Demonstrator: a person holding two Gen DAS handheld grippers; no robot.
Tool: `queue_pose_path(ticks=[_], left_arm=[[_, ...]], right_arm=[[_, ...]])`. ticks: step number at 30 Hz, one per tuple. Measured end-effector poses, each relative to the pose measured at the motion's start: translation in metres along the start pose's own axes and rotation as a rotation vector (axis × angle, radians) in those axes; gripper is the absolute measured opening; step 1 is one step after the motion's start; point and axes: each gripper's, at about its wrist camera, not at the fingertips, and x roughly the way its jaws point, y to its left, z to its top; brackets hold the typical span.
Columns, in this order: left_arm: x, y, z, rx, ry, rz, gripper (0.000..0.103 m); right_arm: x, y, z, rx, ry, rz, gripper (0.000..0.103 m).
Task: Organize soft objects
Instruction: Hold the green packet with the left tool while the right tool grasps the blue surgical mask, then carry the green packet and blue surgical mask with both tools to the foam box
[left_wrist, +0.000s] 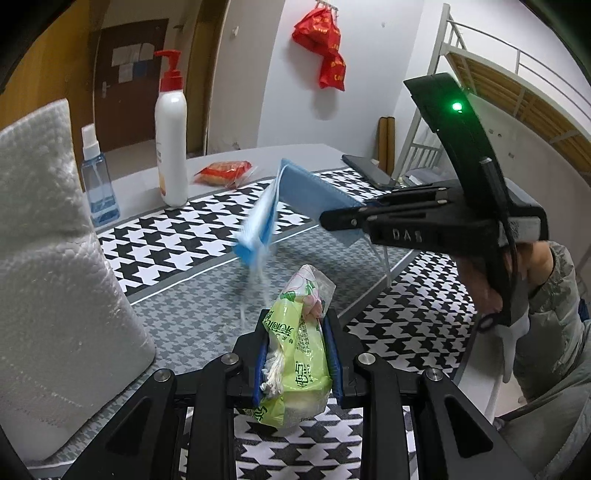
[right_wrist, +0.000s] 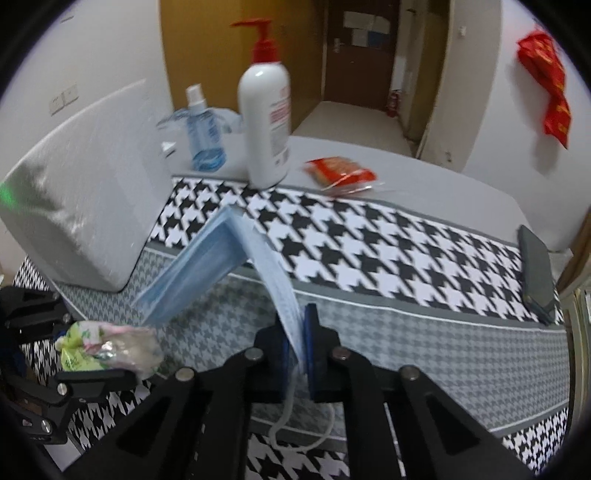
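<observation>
Nearest the left camera, the left gripper (left_wrist: 295, 354) is closed on a green tissue pack (left_wrist: 295, 369), held above the checked cloth (left_wrist: 406, 317). Further on, the right gripper (right_wrist: 295, 350) pinches only one end of a stack of blue face masks (right_wrist: 207, 273), which folds and hangs in the air. I think the thin pinch is the risk: loose masks may slide out and scatter on the cloth. One white ear loop (right_wrist: 295, 428) dangles under the jaws and could catch. A swinging stack might also touch the pump bottle (right_wrist: 264, 122) nearby.
</observation>
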Motion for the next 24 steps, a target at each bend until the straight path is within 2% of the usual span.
queue_pose_path(ticks=[10, 24], left_arm=[[-0.023, 0.004, -0.002, -0.013, -0.054, 0.059, 0.028], [-0.067, -0.013, 0.002, -0.012, -0.153, 0.158, 0.028]], right_arm=[[-0.029, -0.010, -0.007, 0.085, -0.056, -0.007, 0.009], [-0.077, -0.001, -0.017, 0.113, -0.161, 0.014, 0.009]])
